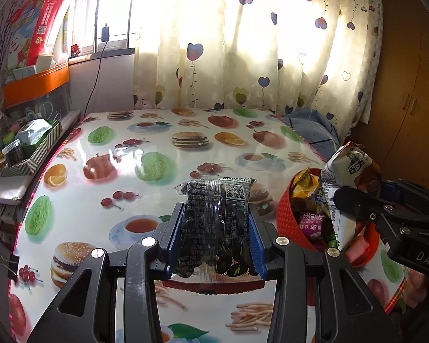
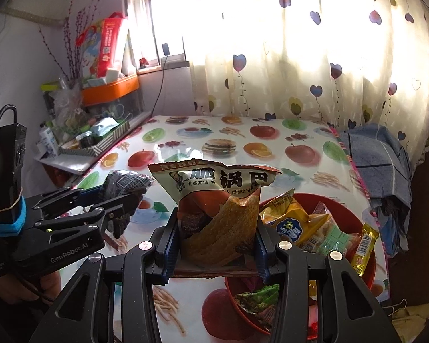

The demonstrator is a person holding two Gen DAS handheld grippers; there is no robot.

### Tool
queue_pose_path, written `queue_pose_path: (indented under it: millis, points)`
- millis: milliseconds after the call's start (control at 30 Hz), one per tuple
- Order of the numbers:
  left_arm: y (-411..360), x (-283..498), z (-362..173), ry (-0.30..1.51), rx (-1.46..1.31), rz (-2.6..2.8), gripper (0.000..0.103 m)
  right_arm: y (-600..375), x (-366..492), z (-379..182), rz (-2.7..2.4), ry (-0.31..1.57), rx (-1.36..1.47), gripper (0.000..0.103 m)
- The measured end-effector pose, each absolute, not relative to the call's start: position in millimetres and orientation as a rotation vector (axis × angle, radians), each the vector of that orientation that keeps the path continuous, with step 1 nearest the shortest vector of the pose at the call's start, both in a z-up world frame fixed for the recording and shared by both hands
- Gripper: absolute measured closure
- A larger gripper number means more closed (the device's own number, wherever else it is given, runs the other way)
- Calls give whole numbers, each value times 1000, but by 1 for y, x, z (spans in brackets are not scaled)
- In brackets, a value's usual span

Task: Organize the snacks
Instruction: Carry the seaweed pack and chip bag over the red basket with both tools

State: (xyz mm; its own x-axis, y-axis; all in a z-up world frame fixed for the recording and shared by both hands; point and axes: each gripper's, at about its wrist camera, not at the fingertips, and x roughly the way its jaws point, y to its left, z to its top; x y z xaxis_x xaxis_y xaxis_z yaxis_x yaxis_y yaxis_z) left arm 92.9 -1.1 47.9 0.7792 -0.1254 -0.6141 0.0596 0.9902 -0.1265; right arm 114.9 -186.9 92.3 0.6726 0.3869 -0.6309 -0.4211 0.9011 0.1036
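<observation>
snacks in transit: left gripper [image 1: 214, 234] clamped on dark clear packet [image 1: 214, 217] above bench [image 1: 163, 154]; right gripper [image 2: 217, 237] clamped on crisp bag [image 2: 214, 200] over red basket [image 2: 369, 271]. advise lowering each fully before release.

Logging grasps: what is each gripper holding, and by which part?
Left gripper clamps the dark clear-wrapped packet across its lower half. Right gripper clamps the brown crisp bag across its lower body.
</observation>
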Motion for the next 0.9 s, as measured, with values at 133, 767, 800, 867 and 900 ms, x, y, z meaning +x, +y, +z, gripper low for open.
queue_pose_path:
  millis: [133, 767, 800, 867, 900]
  points:
    - [-11, 93, 49, 670, -94, -120, 61, -197, 113, 93, 437, 693, -40, 61]
    - [-66, 117, 44, 701, -61, -251, 61, -272, 126, 81, 285, 709, 38, 61]
    - [-69, 119, 44, 702, -61, -261, 61, -277, 126, 80, 275, 711, 42, 61]
    - [-74, 123, 43, 704, -59, -277, 61, -284, 128, 79, 256, 715, 49, 61]
    - [-77, 125, 43, 705, -58, -285, 61, -287, 129, 78, 248, 717, 51, 61]
